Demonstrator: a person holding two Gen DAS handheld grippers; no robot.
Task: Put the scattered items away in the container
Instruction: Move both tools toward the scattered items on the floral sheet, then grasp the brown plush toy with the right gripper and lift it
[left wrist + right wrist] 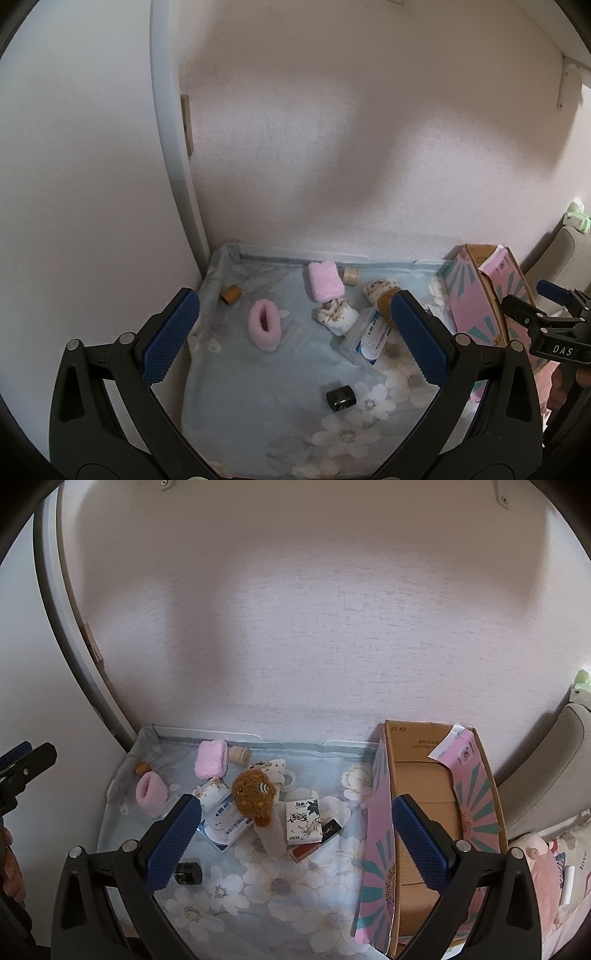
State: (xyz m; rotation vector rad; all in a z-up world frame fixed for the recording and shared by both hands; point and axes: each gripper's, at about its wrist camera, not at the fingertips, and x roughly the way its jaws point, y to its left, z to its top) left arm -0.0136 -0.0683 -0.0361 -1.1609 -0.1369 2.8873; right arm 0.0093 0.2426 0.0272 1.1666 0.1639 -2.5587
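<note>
Scattered items lie on a floral blue cloth (280, 886). A pink cardboard box (436, 812), open and empty inside, stands at the right; it also shows in the left wrist view (476, 295). Items include a brown plush sock (255, 794), two pink fuzzy socks (149, 792) (210, 758), a tissue pack (304, 821), a blue-white packet (225, 821) and a black jar (188, 873). My left gripper (295, 332) is open and empty above the cloth, over the pink sock (263, 325). My right gripper (295, 842) is open and empty, above the items beside the box.
A white wall runs behind the cloth, a white door frame (170, 147) at the left. Two small cardboard rolls (231, 294) (240, 755) lie near the wall. A grey cushion (546, 775) and pink bedding (546, 871) sit right of the box.
</note>
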